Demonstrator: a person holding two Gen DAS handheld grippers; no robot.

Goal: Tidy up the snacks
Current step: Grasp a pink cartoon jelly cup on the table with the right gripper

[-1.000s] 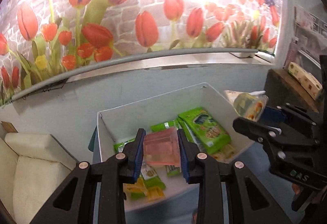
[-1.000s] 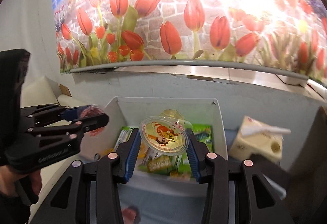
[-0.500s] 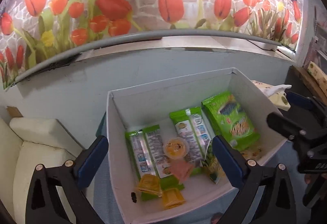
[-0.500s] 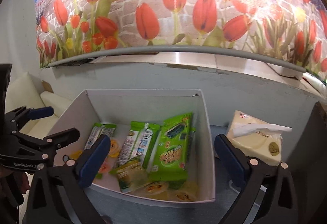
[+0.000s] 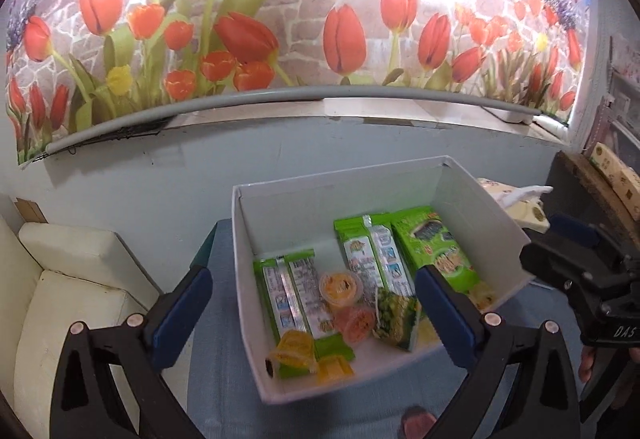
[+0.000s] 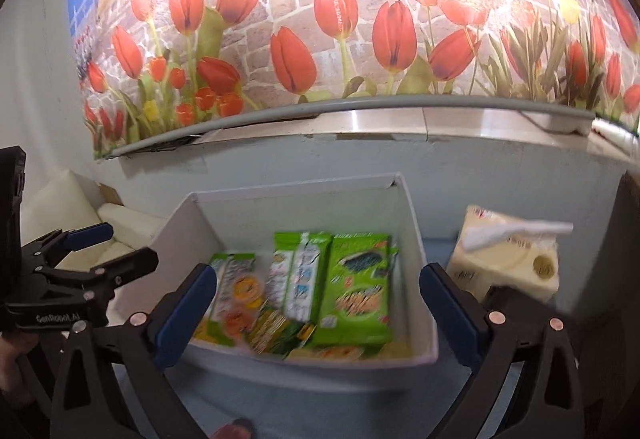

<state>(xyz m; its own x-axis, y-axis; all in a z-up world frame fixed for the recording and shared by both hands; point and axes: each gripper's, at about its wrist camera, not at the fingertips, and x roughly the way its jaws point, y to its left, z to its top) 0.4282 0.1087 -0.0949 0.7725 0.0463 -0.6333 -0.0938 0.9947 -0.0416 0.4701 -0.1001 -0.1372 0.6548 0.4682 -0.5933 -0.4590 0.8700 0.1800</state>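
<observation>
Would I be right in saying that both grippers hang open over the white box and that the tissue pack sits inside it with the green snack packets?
Not quite: the tissue pack sits outside the white box, beside its right wall, as the right wrist view shows. Both the left gripper and right gripper do hang open over it, with the green snack packets inside.

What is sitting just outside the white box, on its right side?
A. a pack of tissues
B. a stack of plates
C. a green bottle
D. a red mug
A: a cream tissue pack with a white tissue sticking out of its top stands beside the right wall of the white box.
</observation>
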